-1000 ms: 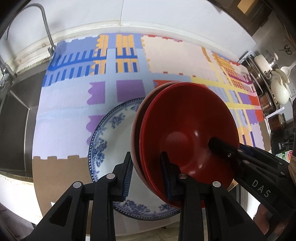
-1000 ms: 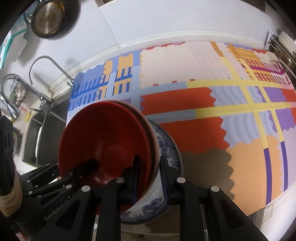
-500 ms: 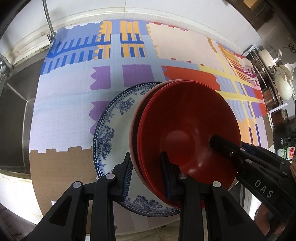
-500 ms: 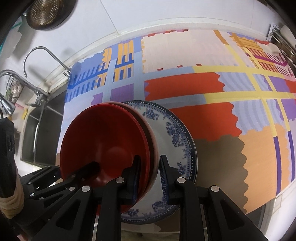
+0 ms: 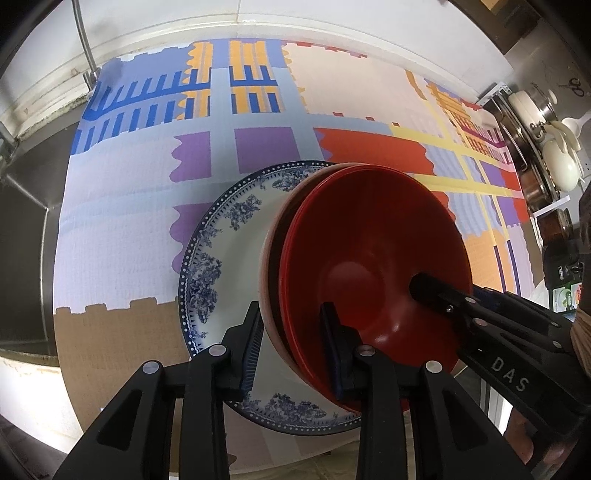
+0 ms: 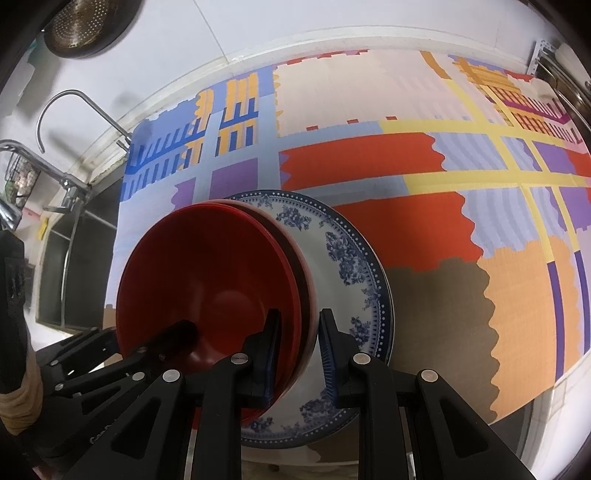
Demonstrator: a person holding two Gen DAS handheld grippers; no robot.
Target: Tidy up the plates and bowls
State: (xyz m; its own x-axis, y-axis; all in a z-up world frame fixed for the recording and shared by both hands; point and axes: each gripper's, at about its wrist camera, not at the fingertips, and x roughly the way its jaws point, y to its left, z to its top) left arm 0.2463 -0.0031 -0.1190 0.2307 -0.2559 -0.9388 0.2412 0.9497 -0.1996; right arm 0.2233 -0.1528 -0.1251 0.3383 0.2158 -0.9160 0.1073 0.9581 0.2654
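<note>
A stack of red bowls [image 5: 369, 258] [image 6: 207, 280] is held from both sides over a blue-and-white floral plate [image 5: 229, 251] [image 6: 343, 258] that lies on the patterned mat. My left gripper [image 5: 291, 347] is shut on the stack's near rim, one finger inside and one outside. My right gripper [image 6: 297, 350] is shut on the opposite rim the same way. Each gripper shows in the other's view, reaching into the bowl. Whether the stack rests on the plate is hidden.
A colourful patterned mat [image 5: 258, 155] [image 6: 424, 206] covers the counter. A steel sink [image 5: 22, 236] with a tap [image 6: 62, 110] lies to the left. Pots and a white kettle [image 5: 554, 155] stand at the far right. A metal colander [image 6: 85, 22] hangs on the wall.
Both grippers have carried the bowl stack down and toward the counter's front, so the plate now lies under and beside it and shows more fully.
</note>
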